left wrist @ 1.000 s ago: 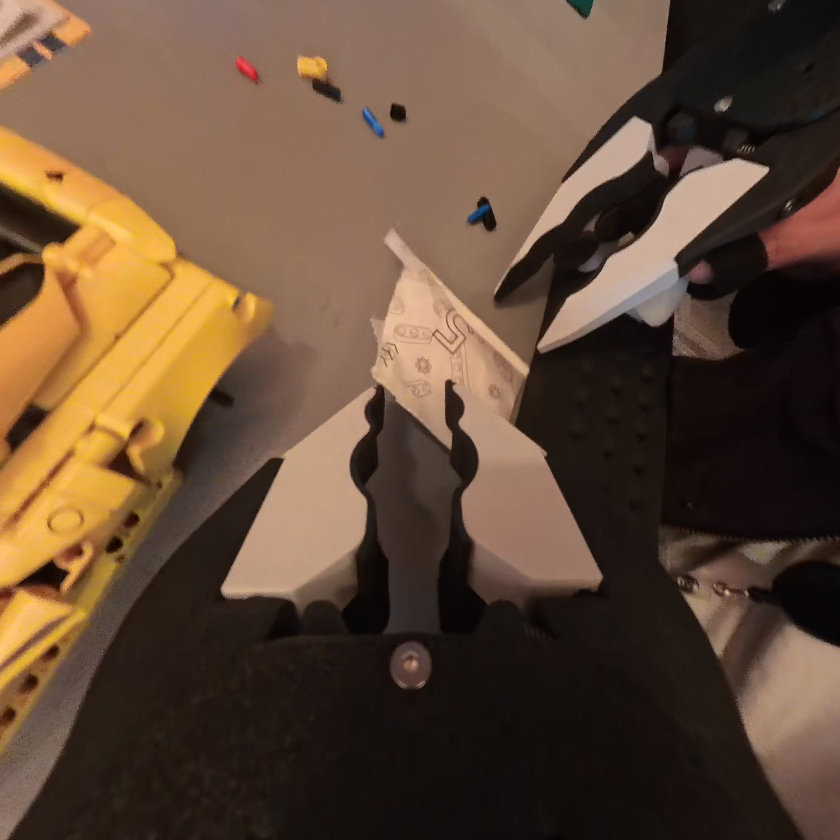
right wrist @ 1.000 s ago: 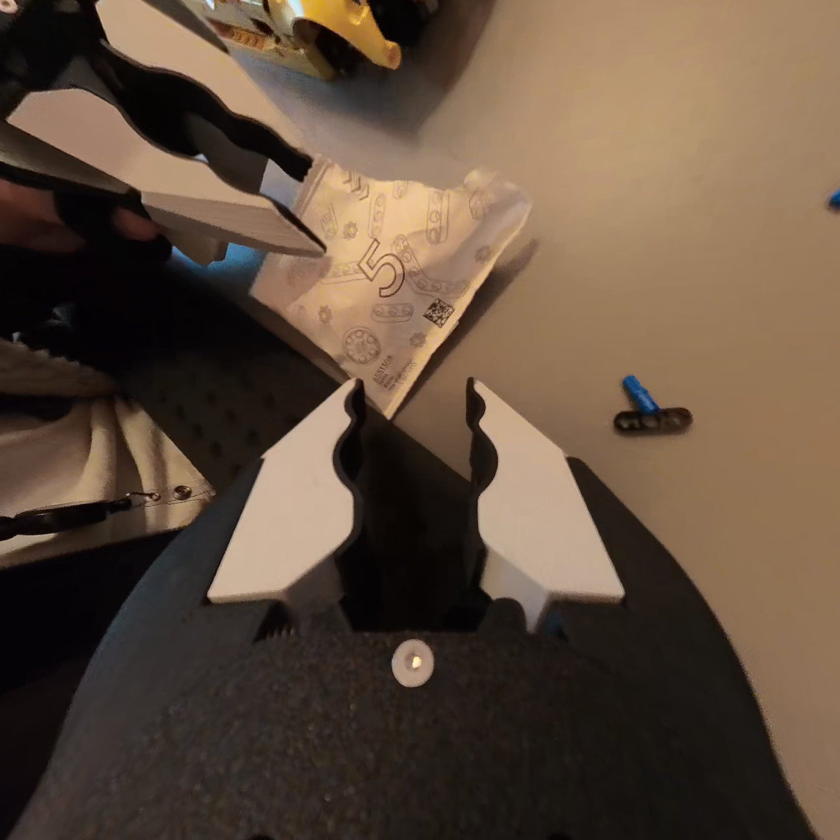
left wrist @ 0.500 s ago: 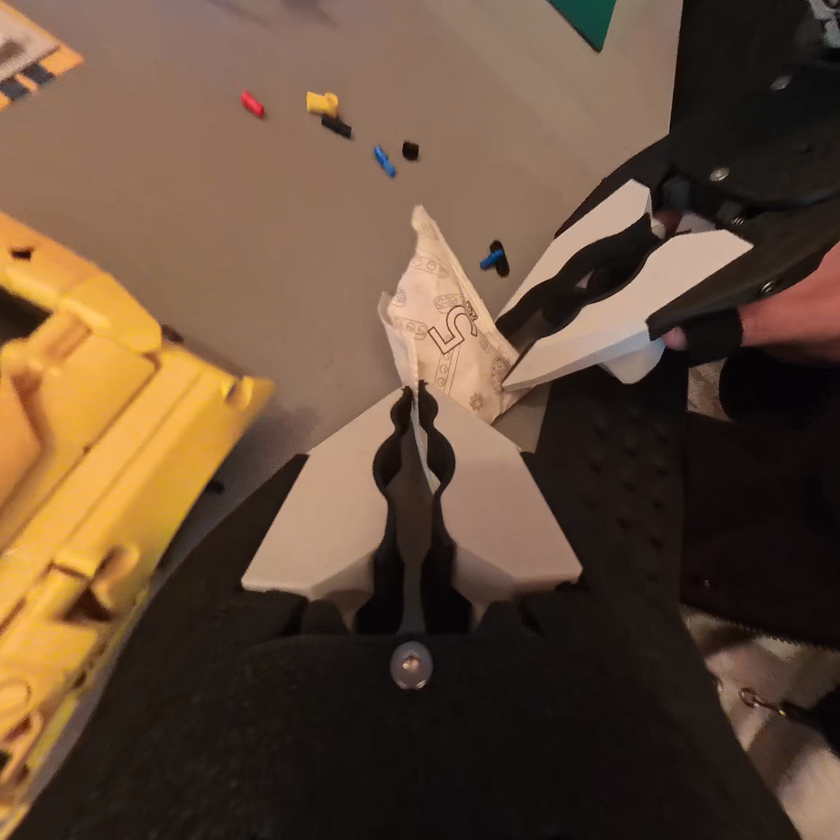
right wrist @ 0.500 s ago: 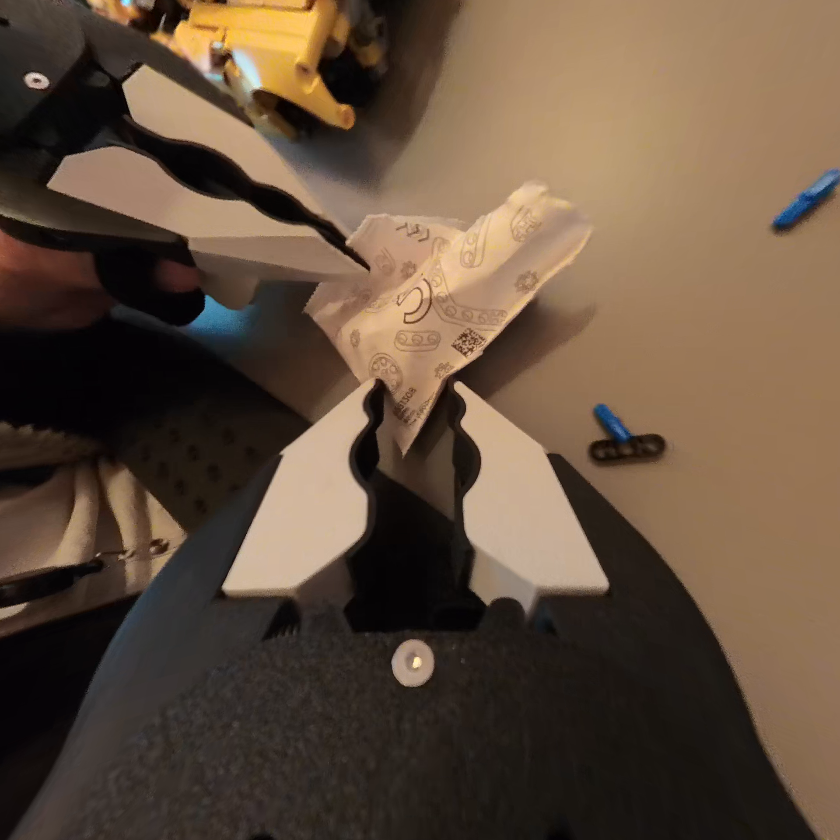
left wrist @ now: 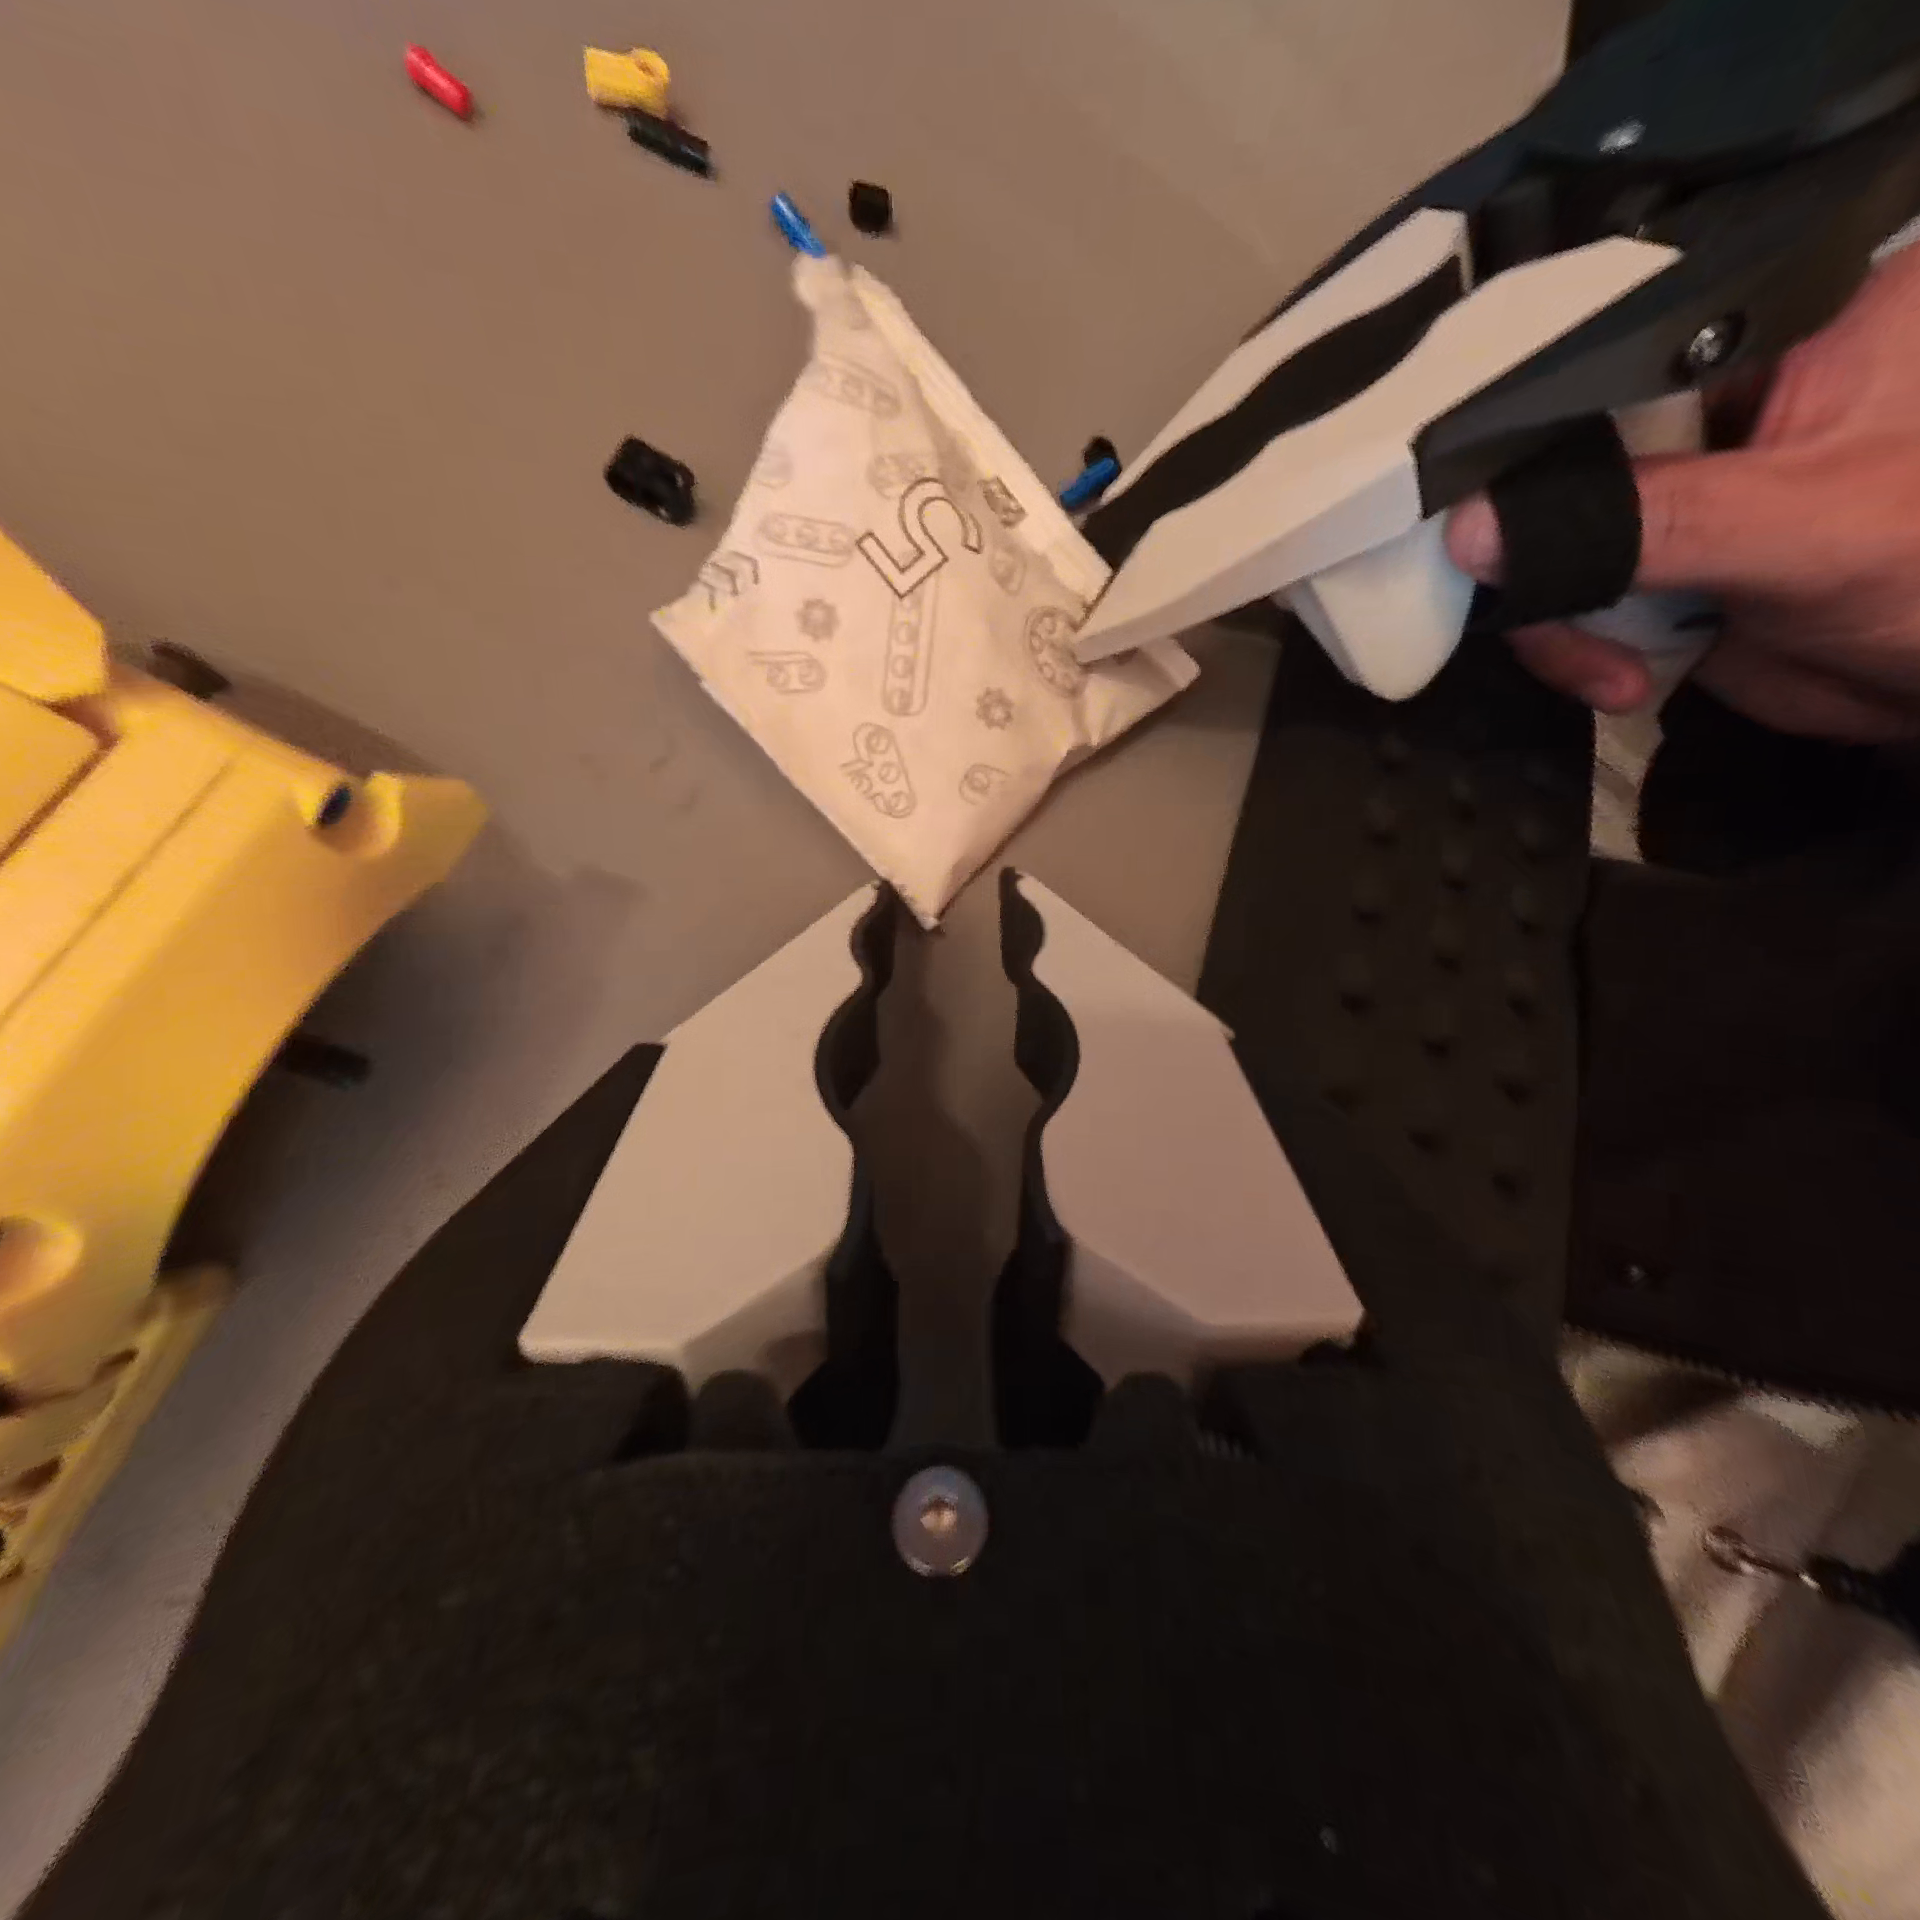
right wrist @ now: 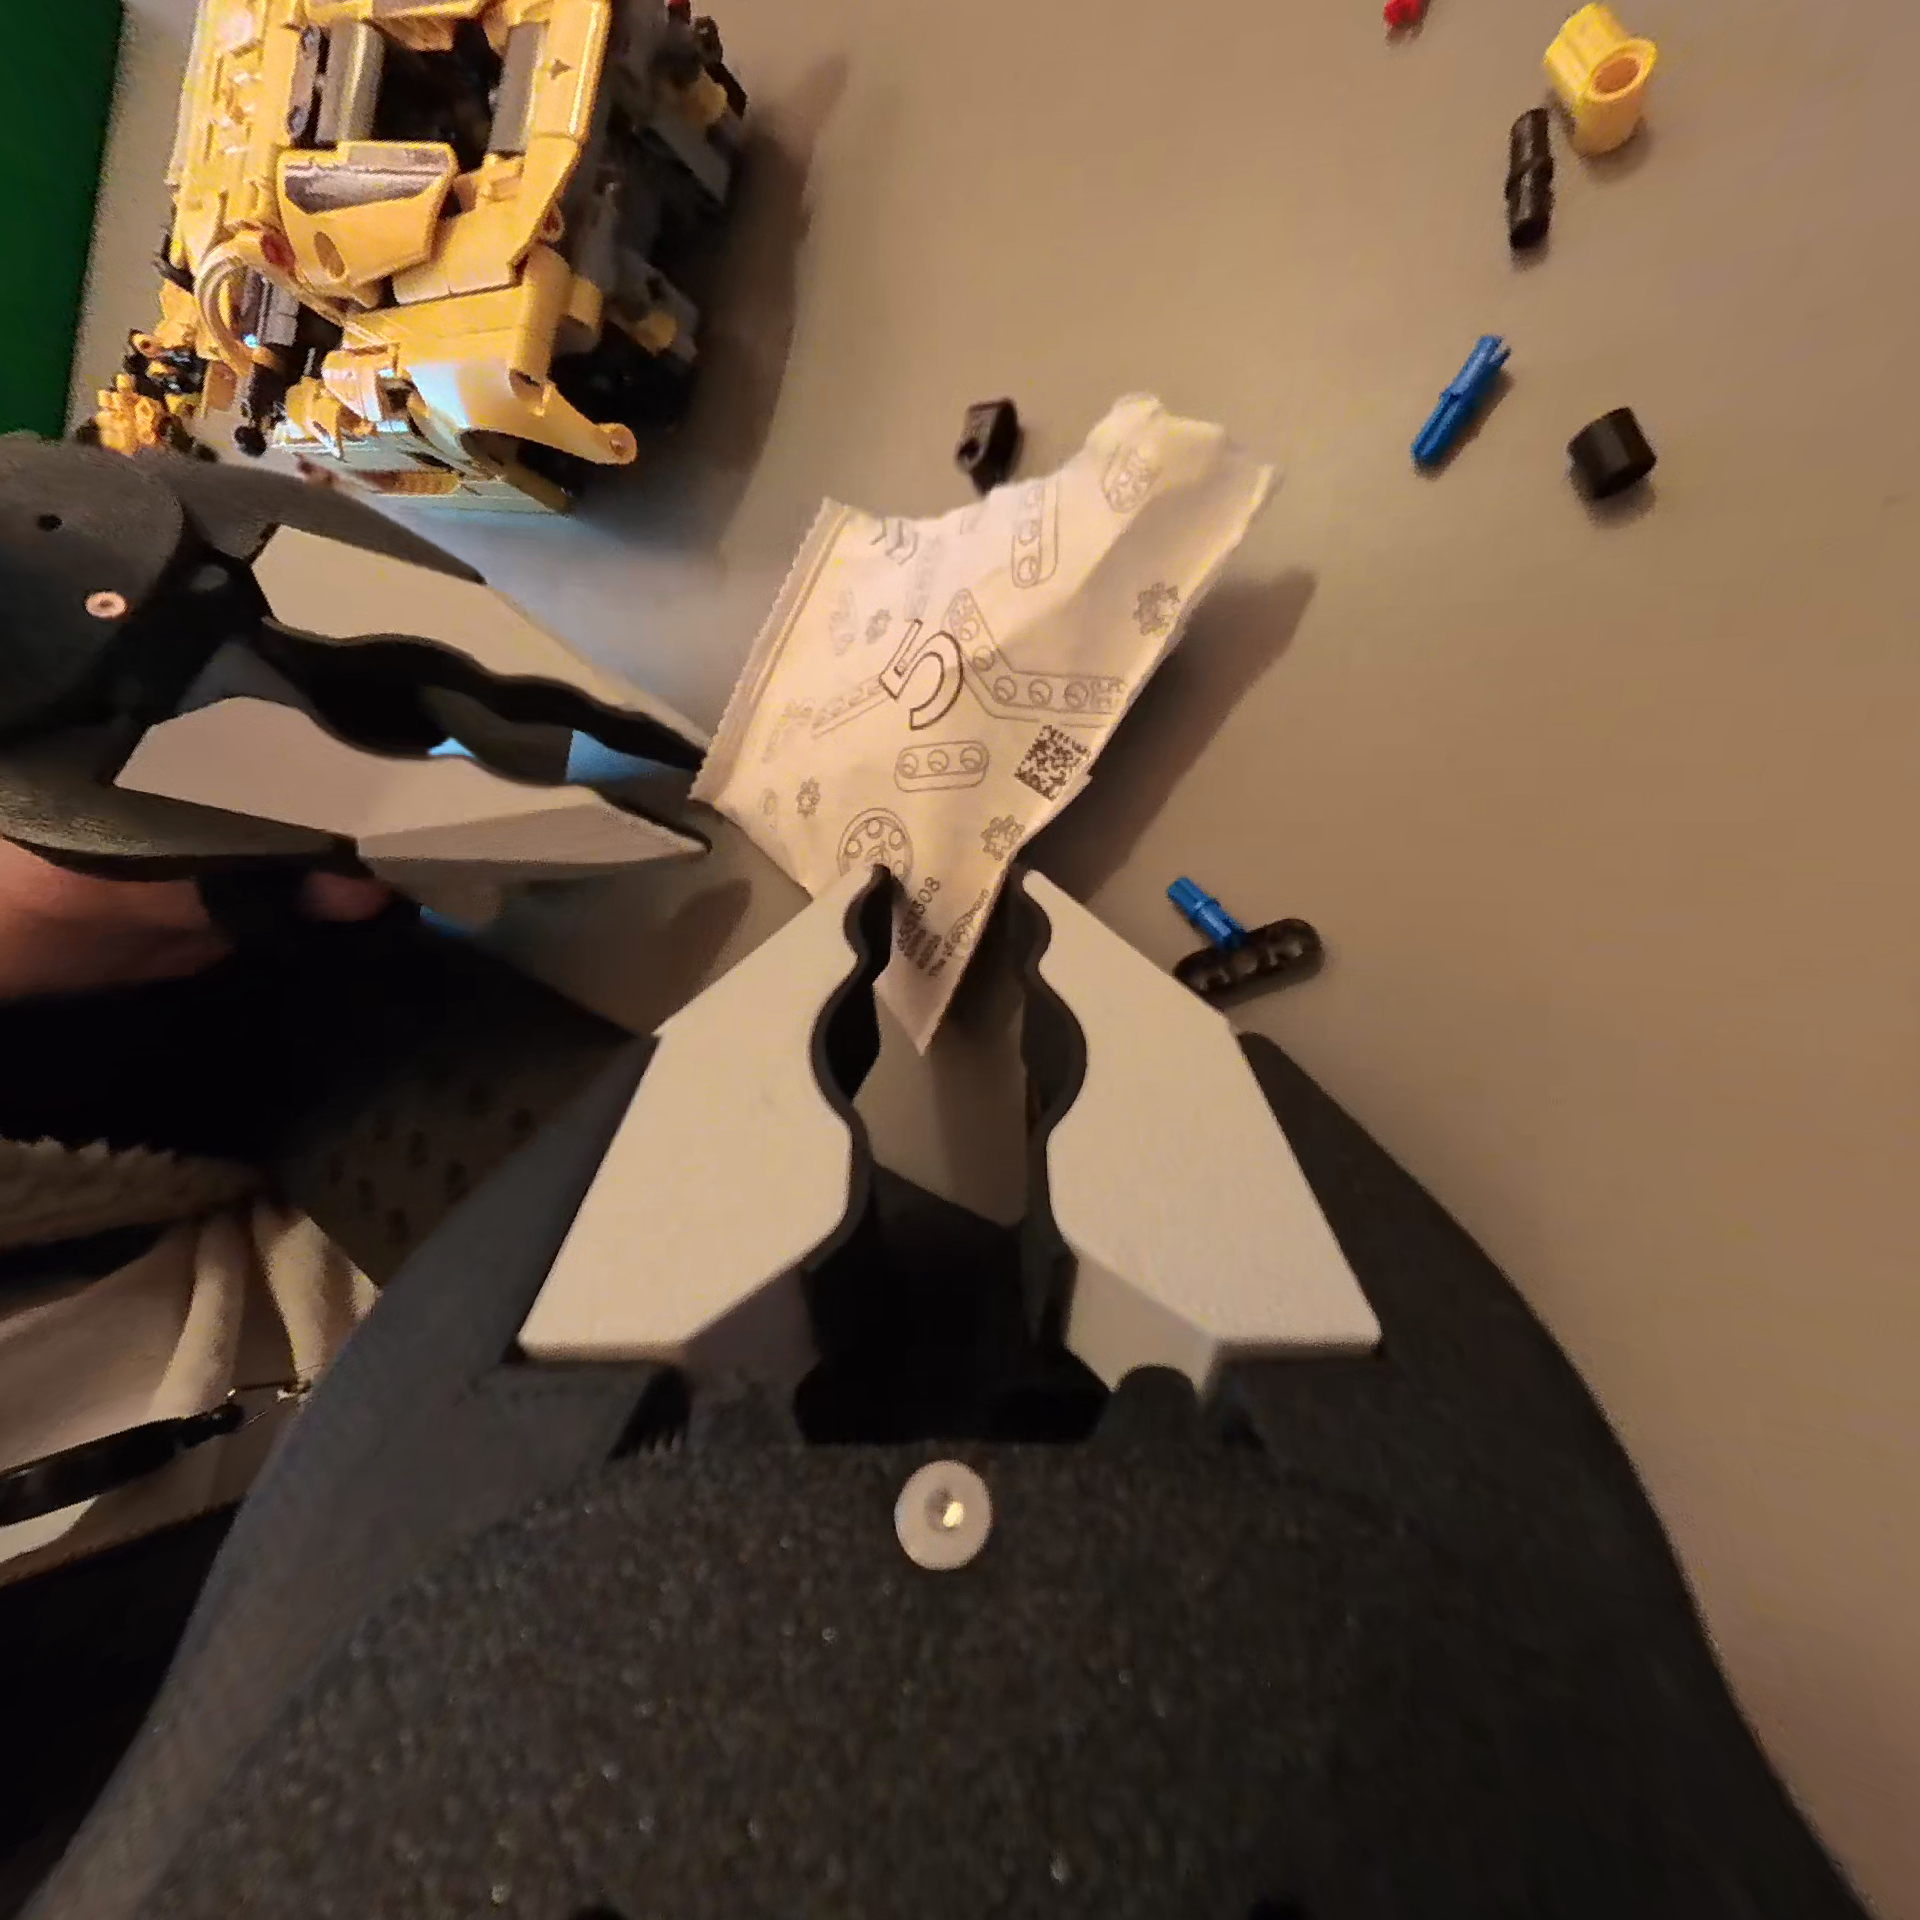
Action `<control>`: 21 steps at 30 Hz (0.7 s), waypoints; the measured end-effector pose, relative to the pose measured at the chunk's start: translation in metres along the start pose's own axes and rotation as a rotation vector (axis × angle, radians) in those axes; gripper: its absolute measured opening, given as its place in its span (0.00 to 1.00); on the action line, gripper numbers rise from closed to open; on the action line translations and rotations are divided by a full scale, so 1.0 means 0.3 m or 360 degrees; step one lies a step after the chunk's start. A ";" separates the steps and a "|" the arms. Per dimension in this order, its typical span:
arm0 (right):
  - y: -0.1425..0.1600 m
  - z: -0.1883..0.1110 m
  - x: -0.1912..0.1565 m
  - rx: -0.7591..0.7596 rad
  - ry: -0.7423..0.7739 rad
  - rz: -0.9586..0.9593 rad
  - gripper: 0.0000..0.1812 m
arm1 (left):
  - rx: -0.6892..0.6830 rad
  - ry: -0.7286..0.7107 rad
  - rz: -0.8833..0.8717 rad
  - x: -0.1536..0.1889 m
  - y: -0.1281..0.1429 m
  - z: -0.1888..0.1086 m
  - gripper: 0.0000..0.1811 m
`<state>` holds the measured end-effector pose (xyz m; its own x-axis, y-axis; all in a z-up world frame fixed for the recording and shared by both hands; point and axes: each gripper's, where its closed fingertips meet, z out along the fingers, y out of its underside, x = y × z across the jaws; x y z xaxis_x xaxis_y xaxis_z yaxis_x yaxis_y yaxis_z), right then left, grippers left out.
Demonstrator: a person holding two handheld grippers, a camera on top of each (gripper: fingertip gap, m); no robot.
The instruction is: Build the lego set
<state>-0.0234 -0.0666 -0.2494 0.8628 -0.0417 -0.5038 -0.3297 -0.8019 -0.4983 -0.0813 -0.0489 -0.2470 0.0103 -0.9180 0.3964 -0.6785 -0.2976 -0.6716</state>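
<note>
On the grey table, near its front edge, a white paper parts bag w/ printed line drawings sits between the two grippers, lifted and crumpled. R gripper has the bag's near corner between its fingers, but the jaws are spread w/ a clear gap showing; the paper lies against the left finger only. In the left wrist view that same gripper comes in from the right, tips at the bag's right corner; from this side whether it pinches the paper is hard to tell. A hand in a black fingerless glove holds it.

L gripper is spread too, nothing in it; the bag's lowest corner points down just at the gap between its tips, not clamped. In the right wrist view it sits just beside the bag's left edge, tips apart.

The yellow lego vehicle, partly built, stands on the table beyond the L gripper, well apart from the bag. Loose bits lie scattered: blue pin, black bush, yellow connector, black pin, small black piece just past the bag, blue pin on a black beam near the R fingertip, red pin.
</note>
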 end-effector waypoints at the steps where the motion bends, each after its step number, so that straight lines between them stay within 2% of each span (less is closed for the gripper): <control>1: 0.001 -0.004 0.005 -0.0001 0.0015 -0.0001 0.11 | 0.0002 -0.0025 0.0012 -0.012 -0.007 0.006 0.07; 11: -0.024 -0.002 0.008 -0.0013 0.0065 -0.0061 0.12 | -0.0001 -0.0034 0.0094 -0.031 -0.051 0.028 0.00; 13: -0.024 -0.002 -0.004 -0.0018 0.0026 -0.0086 0.16 | 0.0014 0.0000 0.0070 -0.028 -0.055 0.022 0.00; 15: -0.010 -0.007 -0.023 -0.0038 -0.0033 -0.0208 0.21 | 0.0029 0.0017 0.0022 -0.033 -0.057 0.010 0.00; 18: 0.036 -0.019 -0.026 -0.0083 -0.0054 -0.0416 0.20 | 0.0025 0.0017 -0.0018 -0.048 -0.047 0.002 0.00; 21: 0.046 -0.021 -0.011 -0.0078 0.0069 -0.0613 0.20 | 0.0030 0.0086 -0.0066 -0.025 -0.048 0.005 0.00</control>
<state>-0.0284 -0.0813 -0.2503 0.9356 0.2435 -0.2555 0.0393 -0.7913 -0.6102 -0.0705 -0.0382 -0.2412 -0.0018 -0.8894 0.4572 -0.6645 -0.3406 -0.6652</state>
